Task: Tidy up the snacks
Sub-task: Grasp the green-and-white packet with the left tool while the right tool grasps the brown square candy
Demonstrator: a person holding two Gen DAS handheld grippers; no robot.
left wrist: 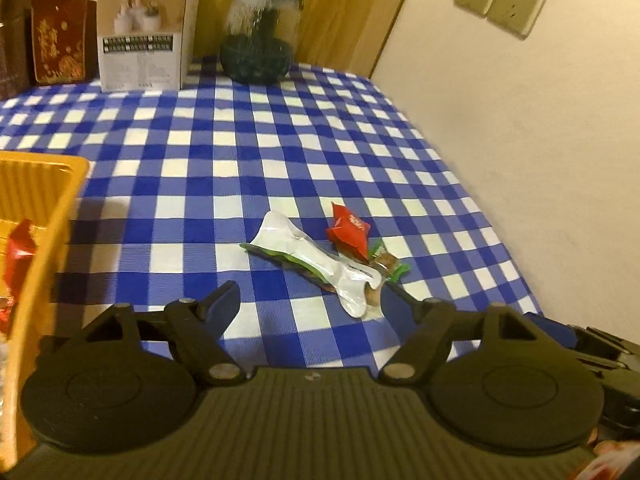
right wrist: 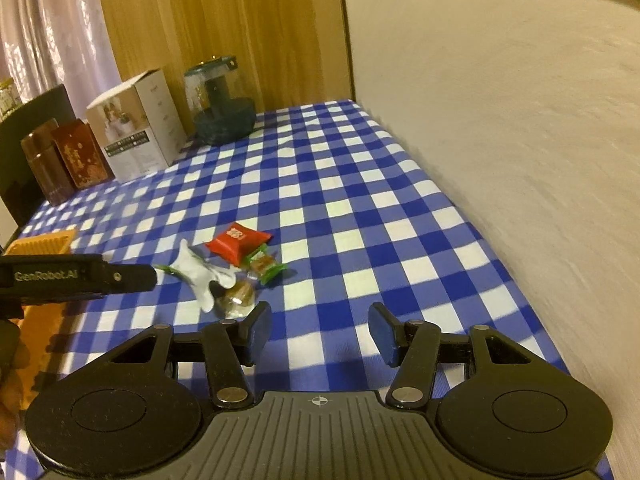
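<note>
A small heap of snacks lies on the blue checked tablecloth: a white packet (left wrist: 316, 262) (right wrist: 200, 276), a red packet (left wrist: 350, 230) (right wrist: 238, 242), a green-wrapped sweet (left wrist: 390, 264) (right wrist: 265, 266) and a clear-wrapped brown sweet (right wrist: 238, 296). My left gripper (left wrist: 310, 300) is open and empty, just short of the white packet; its body shows in the right wrist view (right wrist: 76, 276). My right gripper (right wrist: 318, 330) is open and empty, to the right of the heap. An orange tray (left wrist: 44, 216) (right wrist: 42, 246) at the left holds red packets (left wrist: 18, 248).
At the table's far edge stand a white carton (left wrist: 146, 28) (right wrist: 136, 128), dark red boxes (left wrist: 56, 38) (right wrist: 80, 156) and a dark glass jar (left wrist: 260, 36) (right wrist: 220, 102). A cream wall (left wrist: 520, 140) borders the table on the right.
</note>
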